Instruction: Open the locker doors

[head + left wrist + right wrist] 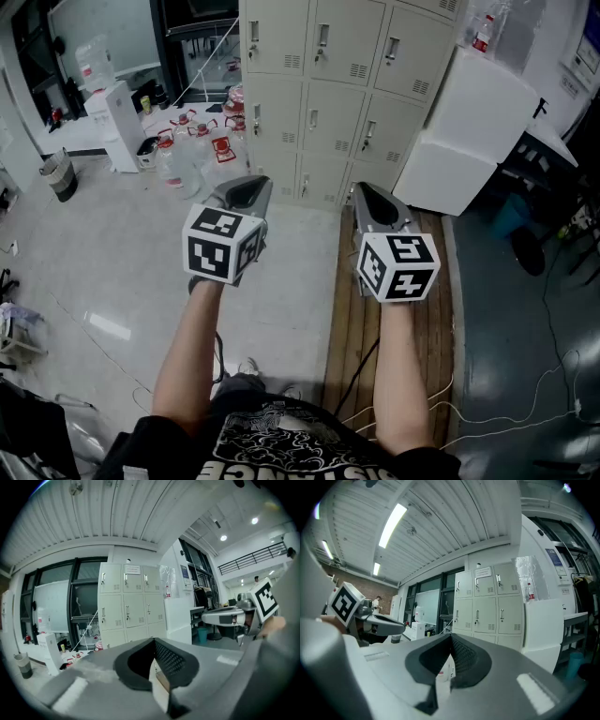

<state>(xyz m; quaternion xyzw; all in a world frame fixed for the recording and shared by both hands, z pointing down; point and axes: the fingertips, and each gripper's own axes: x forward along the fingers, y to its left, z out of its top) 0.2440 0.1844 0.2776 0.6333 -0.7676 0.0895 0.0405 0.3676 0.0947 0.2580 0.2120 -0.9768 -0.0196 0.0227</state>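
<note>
Locker doors [319,94] are all sitting shut, straight ahead of both tongs and well apart from them, their handles running upright. The left tongs [248,190] and right tongs [368,195] are pointing at the lockers, pressed together and holding nothing; neither looks clearly nearer. Only the gripper views are showing the paper-labelled top row.

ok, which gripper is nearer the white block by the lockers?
Right. The right gripper sits below-left of the white block in the head view; the left gripper is farther to the left.
</note>
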